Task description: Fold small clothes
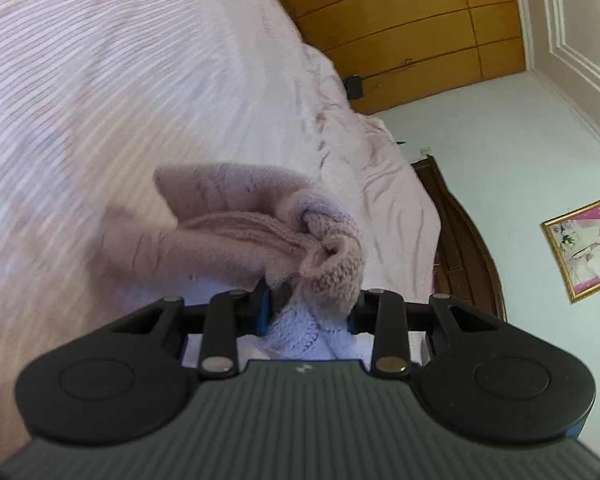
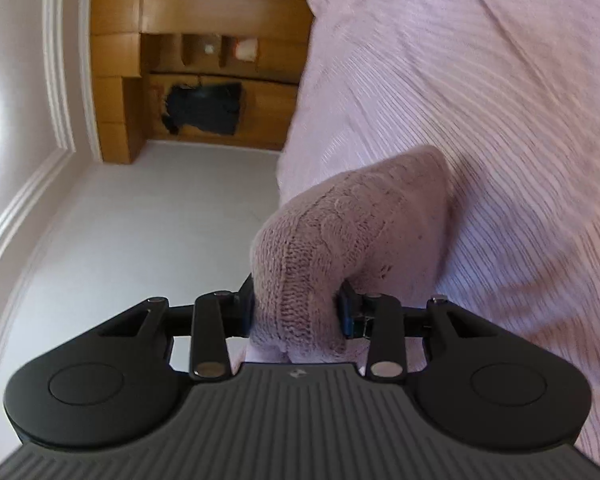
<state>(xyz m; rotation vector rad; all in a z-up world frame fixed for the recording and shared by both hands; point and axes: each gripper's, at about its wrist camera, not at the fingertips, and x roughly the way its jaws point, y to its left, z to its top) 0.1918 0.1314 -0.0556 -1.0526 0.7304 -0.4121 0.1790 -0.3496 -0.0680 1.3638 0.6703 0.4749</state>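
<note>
Pink knit garment (image 1: pixel 260 236) bunched, lifted over striped pink bedspread (image 1: pixel 120 80). Left gripper (image 1: pixel 308 312) jaws clamp crumpled edge; right gripper (image 2: pixel 296 316) jaws clamp another fold. Wooden wardrobe (image 2: pixel 188 8) behind.

Bed (image 1: pixel 120 60) carried everything; covered by a pale pink bedspread (image 2: pixel 500 80) with fine ribbed stripes running across it. Surface blurred in both wrist views. Cover lay mostly smooth over the broad middle, wrinkled into loose folds towards the far edge (image 1: pixel 372 168) in the left wrist view, beside a dark wooden bed end (image 1: pixel 460 232). In the right wrist view the cover's edge (image 2: pixel 296 120) dropped off against the pale floor (image 2: pixel 160 220). A pink cable-knit garment (image 1: pixel 236 232) hung bunched just over the bedspread; whether any part rested on it could not be told
</note>
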